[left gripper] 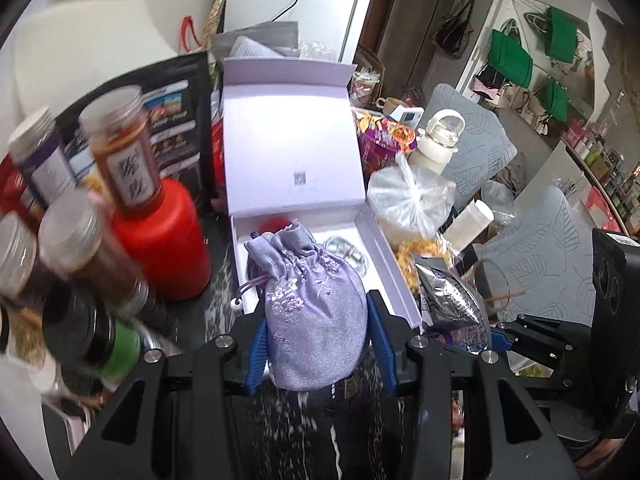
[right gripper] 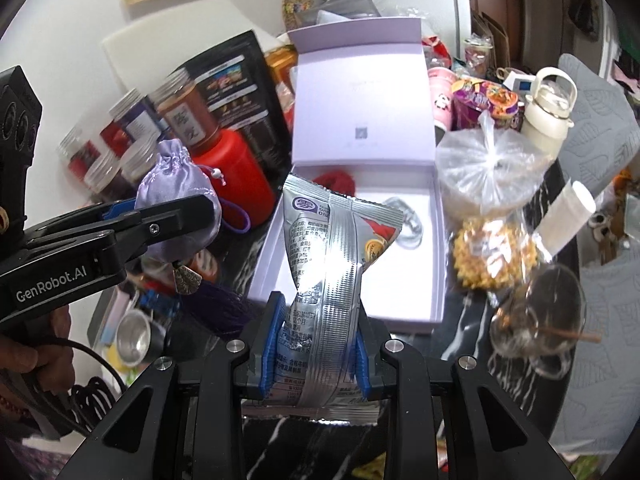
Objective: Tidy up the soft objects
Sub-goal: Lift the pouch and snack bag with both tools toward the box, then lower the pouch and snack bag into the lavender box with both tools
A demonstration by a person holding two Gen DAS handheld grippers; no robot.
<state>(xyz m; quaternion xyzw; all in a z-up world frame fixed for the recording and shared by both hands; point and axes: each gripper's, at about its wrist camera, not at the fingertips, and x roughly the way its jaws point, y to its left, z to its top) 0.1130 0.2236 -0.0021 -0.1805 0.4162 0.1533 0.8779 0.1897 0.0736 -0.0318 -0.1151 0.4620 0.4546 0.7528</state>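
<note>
Above the open white cardboard box (right gripper: 400, 316), the left claw (left gripper: 316, 344) clamps a lilac satin drawstring pouch (left gripper: 316, 320). The right claw (right gripper: 316, 356) pinches a crinkly silver foil snack packet (right gripper: 328, 272); that slick foil could slip free.

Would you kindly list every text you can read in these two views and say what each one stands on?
"GenRobot.AI": on the side of the left gripper.
Silver snack packet: dense small print, too small to read.
Jar label: brush characters, blurred.
White box lid: small square code, unreadable.
</note>
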